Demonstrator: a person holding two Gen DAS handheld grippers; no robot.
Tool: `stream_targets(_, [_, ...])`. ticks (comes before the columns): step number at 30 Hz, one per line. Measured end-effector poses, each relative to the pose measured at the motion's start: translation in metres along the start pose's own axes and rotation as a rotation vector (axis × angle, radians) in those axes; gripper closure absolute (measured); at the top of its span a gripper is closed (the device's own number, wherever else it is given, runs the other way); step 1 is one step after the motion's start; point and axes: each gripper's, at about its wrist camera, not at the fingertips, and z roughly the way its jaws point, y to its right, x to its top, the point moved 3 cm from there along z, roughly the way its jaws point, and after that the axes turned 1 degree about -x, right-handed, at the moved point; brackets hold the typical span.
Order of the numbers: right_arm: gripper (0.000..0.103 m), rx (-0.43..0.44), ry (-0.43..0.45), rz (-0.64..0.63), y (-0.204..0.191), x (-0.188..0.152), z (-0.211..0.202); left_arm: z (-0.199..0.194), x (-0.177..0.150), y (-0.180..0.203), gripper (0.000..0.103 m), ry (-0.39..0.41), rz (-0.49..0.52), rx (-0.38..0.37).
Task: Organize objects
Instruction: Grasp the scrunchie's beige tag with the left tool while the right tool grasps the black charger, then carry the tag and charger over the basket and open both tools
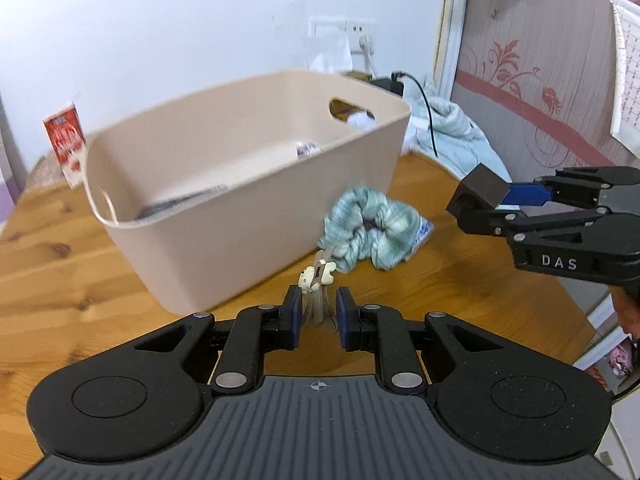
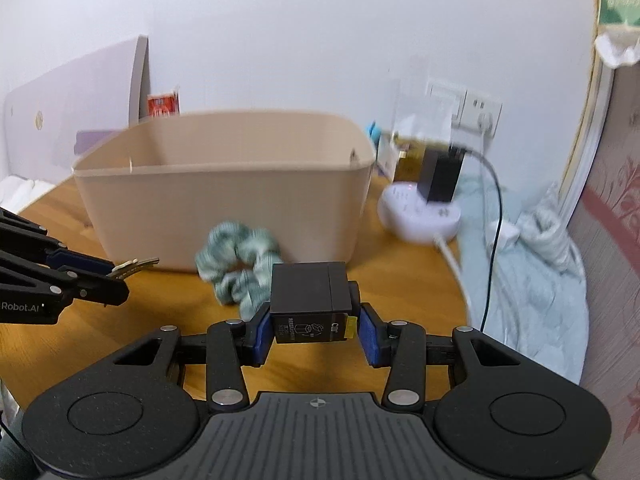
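Gripping a black box (image 2: 308,300), the right claw (image 2: 314,330) has its blue pads closed against the box's sides — held off the wooden table (image 2: 132,332). The left claw (image 1: 318,316) stands narrowly parted around a hair clip (image 1: 318,280); whether the pads touch it I cannot tell. Just ahead of both claws lies a green scrunchie (image 1: 366,228) on the table, and beyond it — touching or nearly so — sits the beige basket (image 1: 240,216).

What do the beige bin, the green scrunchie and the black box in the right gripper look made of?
Beige bin: likely matte moulded plastic, with smooth walls and a cut-out handle. Green scrunchie: soft gathered fabric. Black box in the right gripper: probably matte cardboard, with printed symbols.
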Motion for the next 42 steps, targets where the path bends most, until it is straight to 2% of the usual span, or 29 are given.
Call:
stream_targets(10, [0.062,0.002,0.119,-0.002,-0.005,0.04,-0.025,-0.035,0.03,-0.018,0.085,0.099,-0.002,0.051])
stream_targets(21, [0.062,0.016,0.217,-0.002,-0.012,0.085,-0.021,-0.033,0.067,-0.046,0.085,0.161,-0.039,0.128])
stream_targets(29, [0.062,0.028,0.213,0.006,-0.016,0.106,0.007,0.01,0.081,-0.068,0.085,0.123,-0.065,0.173])
stream_targets(38, [0.062,0.021,0.118,-0.021,-0.028,0.114,0.059,0.069,0.078,-0.096,0.085,0.014,-0.139,0.235])
stream_targets(42, [0.062,0.026,0.065,-0.022,-0.031,0.108,0.08,0.083,0.078,-0.096,0.085,-0.02,-0.116,0.254])
